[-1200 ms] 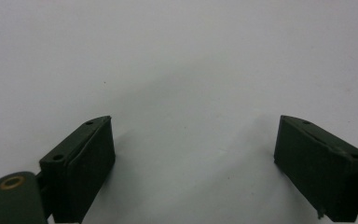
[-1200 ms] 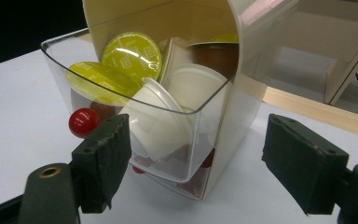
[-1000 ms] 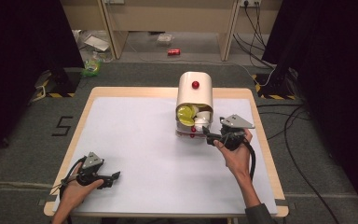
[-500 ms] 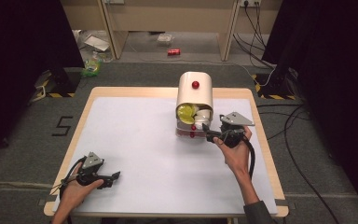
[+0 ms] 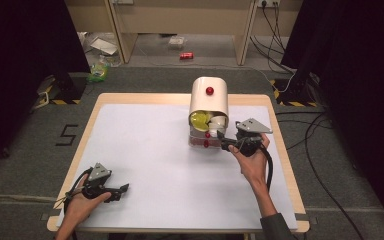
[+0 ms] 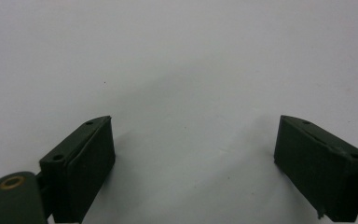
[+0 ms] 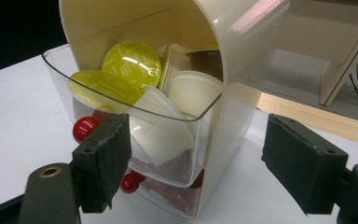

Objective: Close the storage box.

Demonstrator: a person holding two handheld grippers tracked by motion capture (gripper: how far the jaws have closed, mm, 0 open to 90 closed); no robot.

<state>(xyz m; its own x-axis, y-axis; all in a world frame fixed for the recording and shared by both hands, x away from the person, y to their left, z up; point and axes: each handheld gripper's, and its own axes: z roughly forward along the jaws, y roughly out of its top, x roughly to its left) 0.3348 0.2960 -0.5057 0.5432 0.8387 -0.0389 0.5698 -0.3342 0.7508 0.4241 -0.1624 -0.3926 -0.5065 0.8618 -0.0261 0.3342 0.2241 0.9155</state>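
A cream, round-topped capsule box (image 5: 209, 100) (image 7: 247, 60) stands at the table's far right of middle. Its clear upper drawer (image 5: 203, 123) (image 7: 135, 112) is pulled out and holds yellow-green capsules (image 7: 130, 58) and white ones (image 7: 193, 91). A lower drawer (image 7: 177, 175) holds dark red capsules. Each drawer has a red knob (image 7: 85, 129). My right gripper (image 5: 223, 141) (image 7: 196, 163) is open right at the drawers' front, its jaws on either side of the box's corner and not pressing it. My left gripper (image 5: 121, 191) (image 6: 193, 158) rests open on the white table top at the near left, with nothing between its jaws.
The white sheet (image 5: 150, 150) covers a wooden table with an edge (image 5: 280, 130) close to my right hand. Behind the table are wooden furniture legs, a red can (image 5: 186, 55) and litter on the floor. Cables (image 5: 310, 125) run along the right.
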